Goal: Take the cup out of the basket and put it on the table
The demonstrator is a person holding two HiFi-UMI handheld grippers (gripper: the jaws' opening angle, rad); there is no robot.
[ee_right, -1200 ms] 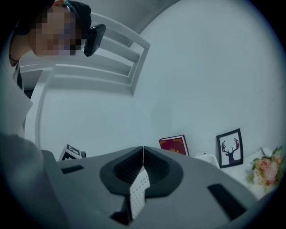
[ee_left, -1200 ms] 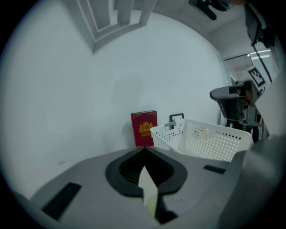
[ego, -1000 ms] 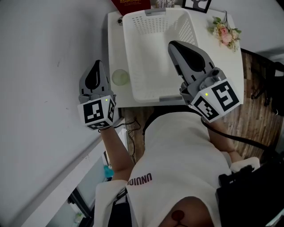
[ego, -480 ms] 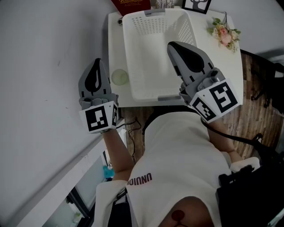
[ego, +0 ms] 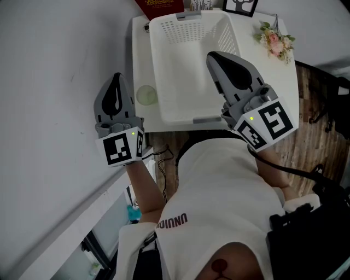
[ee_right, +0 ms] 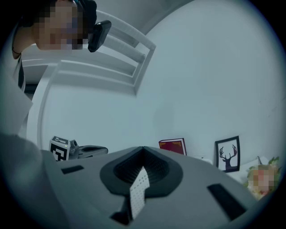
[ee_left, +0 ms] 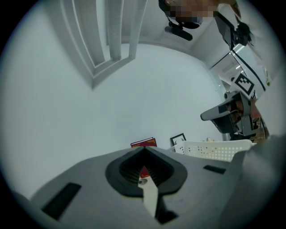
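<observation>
A pale green see-through cup (ego: 146, 95) stands on the white table (ego: 140, 54), just left of the white perforated basket (ego: 159, 71). No cup shows inside the basket. My left gripper (ego: 116, 77) hangs shut and holds nothing, off the table's left edge and a little left of the cup. My right gripper (ego: 212, 55) is also shut with nothing in it, raised over the basket's near right part. In the left gripper view the basket (ee_left: 214, 150) and the right gripper (ee_left: 223, 112) appear to the right. The cup is hidden in both gripper views.
A red book (ego: 160, 5) and a framed deer picture (ego: 241, 5) lean against the wall behind the basket. A small flower bunch (ego: 275, 39) lies at the table's far right. A grey wall runs close along the left. Wooden floor lies to the right.
My left gripper has drifted slightly back toward the person. The right gripper, the cup and the basket have not moved.
</observation>
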